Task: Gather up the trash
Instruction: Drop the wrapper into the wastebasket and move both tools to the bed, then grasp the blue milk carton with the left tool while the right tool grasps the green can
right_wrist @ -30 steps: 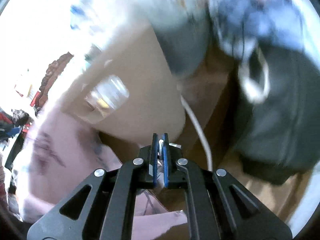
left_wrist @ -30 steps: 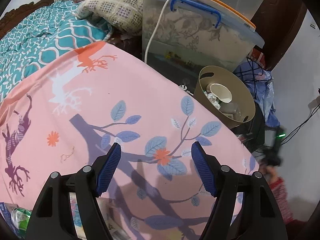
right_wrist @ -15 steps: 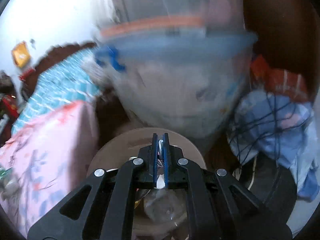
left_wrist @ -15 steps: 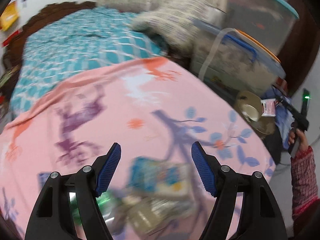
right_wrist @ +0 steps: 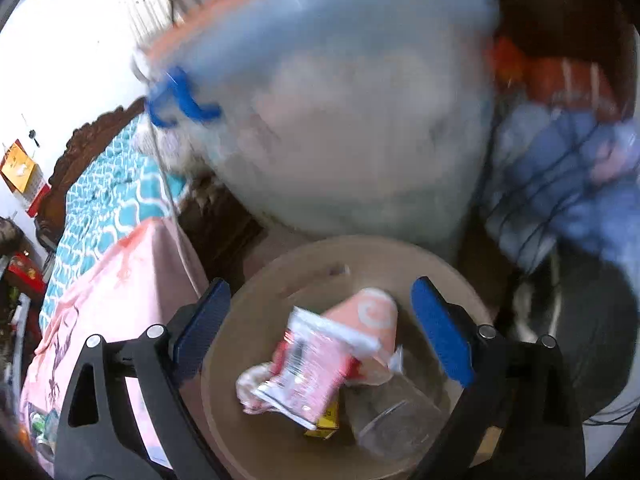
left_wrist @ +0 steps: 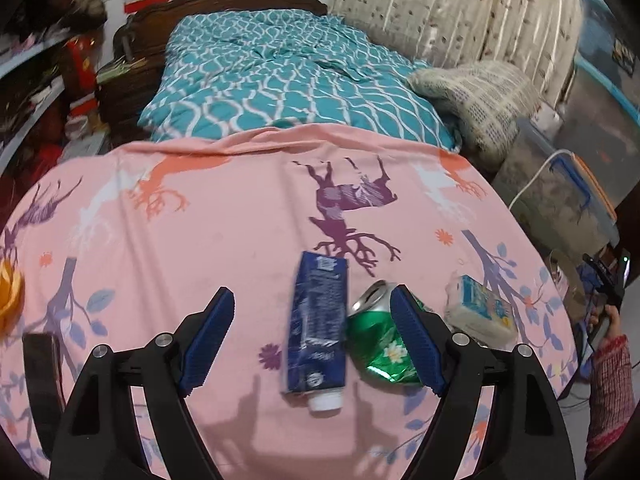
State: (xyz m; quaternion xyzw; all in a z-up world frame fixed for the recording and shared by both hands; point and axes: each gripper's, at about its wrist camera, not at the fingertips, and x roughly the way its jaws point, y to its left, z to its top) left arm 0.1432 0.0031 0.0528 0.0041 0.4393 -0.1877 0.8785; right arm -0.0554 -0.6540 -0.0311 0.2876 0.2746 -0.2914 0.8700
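In the left wrist view my left gripper (left_wrist: 310,334) is open above a pink cloth-covered table (left_wrist: 224,216). A dark blue carton (left_wrist: 318,336) lies between its fingers. A crushed green can (left_wrist: 380,344) lies beside the right finger, and a white and blue packet (left_wrist: 480,310) lies further right. In the right wrist view my right gripper (right_wrist: 320,330) is open over a tan bin (right_wrist: 248,344). A pink and white wrapper (right_wrist: 308,376) sits loose in the bin on a pink cup (right_wrist: 370,314) and a clear plastic cup (right_wrist: 394,420).
A bed with a teal quilt (left_wrist: 280,76) stands behind the table. A plastic storage box with a blue handle (right_wrist: 352,128) stands beside the bin, with blue cloth and cables (right_wrist: 560,184) to its right. An orange object (left_wrist: 8,300) and a dark object (left_wrist: 40,360) lie at the table's left.
My right gripper opened and let the wrapper go into the bin. My left gripper swung back over the table until the carton and can came between its fingers.
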